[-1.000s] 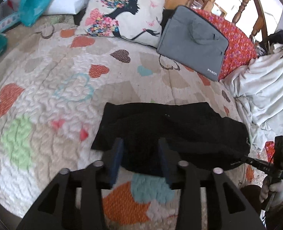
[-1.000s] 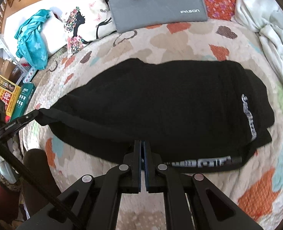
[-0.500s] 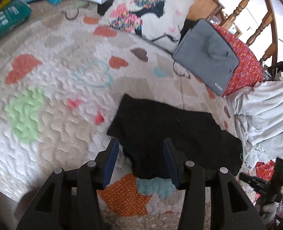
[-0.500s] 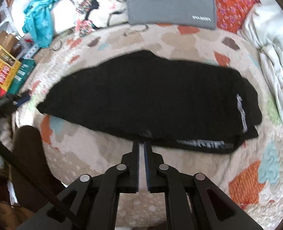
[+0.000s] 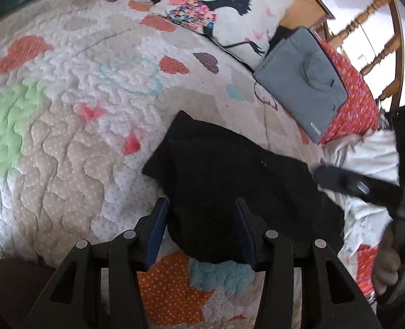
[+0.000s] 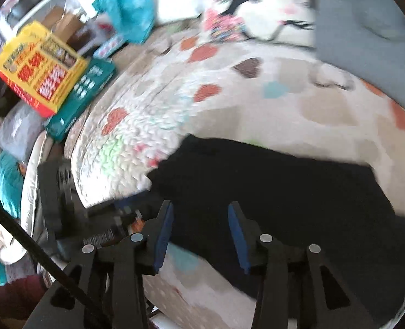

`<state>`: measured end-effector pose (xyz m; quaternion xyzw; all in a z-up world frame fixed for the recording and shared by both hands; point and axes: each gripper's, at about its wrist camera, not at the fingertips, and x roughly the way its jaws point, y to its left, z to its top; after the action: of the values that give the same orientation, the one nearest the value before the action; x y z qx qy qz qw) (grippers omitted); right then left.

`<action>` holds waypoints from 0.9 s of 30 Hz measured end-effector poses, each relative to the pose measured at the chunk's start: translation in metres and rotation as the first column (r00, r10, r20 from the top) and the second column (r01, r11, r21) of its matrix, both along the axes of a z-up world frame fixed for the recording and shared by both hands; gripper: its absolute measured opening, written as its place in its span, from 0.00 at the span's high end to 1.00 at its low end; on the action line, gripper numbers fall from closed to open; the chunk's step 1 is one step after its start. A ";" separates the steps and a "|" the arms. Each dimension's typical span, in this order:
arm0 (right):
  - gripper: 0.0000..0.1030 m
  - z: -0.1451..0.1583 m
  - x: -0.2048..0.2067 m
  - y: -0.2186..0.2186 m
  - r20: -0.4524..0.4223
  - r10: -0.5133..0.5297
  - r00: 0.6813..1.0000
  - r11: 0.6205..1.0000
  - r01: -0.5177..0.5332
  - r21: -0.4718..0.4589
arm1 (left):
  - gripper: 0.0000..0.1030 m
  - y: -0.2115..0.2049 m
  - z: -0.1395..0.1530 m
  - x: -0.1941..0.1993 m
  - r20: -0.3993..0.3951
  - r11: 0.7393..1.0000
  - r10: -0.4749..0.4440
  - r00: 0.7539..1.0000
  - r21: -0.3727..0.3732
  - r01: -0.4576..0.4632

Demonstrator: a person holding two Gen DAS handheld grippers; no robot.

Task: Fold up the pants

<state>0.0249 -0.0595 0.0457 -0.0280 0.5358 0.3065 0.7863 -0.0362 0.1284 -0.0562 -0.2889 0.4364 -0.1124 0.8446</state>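
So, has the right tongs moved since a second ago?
Yes. The right tongs swung left along the black pants toward their left end; the yellow box now sits much nearer the centre of view. Its jaws are opening, pressing nothing.

A home bedroom: a bed spread with a quilted heart-patterned quilt, a printed cushion and a red floral pillow at its head against a turned wooden headboard. A grey laptop bag and rumpled white clothing lie on it; boxes crowd the bedside.
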 end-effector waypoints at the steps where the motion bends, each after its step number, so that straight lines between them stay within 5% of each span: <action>1: 0.56 -0.005 0.009 0.018 -0.014 0.024 1.000 1.000 -0.024 -0.018 | 0.52 0.002 -0.002 0.000 -0.004 1.000 0.006 1.000 -0.017 -0.006; 7: 0.56 -0.042 0.046 0.102 -0.145 0.128 0.981 0.977 -0.150 -0.154 | 0.47 0.015 -0.016 0.004 -0.053 0.991 0.018 0.998 -0.132 -0.025; 14: 0.56 -0.076 0.061 0.134 -0.186 0.120 0.975 0.941 -0.172 -0.293 | 0.44 0.007 -0.012 0.004 -0.040 0.993 -0.025 0.999 -0.115 0.020; 16: 0.71 -0.083 0.059 0.136 -0.168 0.113 0.979 0.924 -0.166 -0.344 | 0.69 -0.003 -0.009 0.005 -0.031 0.993 -0.077 0.997 -0.092 0.074; 17: 0.77 -0.083 0.057 0.135 -0.154 0.114 0.982 0.919 -0.162 -0.359 | 0.88 -0.007 -0.009 0.006 -0.032 0.992 -0.099 0.995 -0.083 0.096; 20: 0.87 -0.074 0.051 0.127 -0.115 0.089 0.989 0.931 -0.124 -0.344 | 0.90 -0.015 -0.006 0.004 -0.021 0.993 -0.113 0.993 -0.039 0.112; 27: 0.88 -0.018 0.041 0.101 -0.023 0.023 0.999 0.980 -0.028 -0.199 | 0.91 0.001 0.014 0.003 0.031 0.992 -0.064 0.997 -0.103 0.067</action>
<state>0.0664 0.0415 0.0281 -0.1103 0.5714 0.2616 0.7700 -0.0329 0.1298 -0.0422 -0.3166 0.4276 -0.1667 0.8301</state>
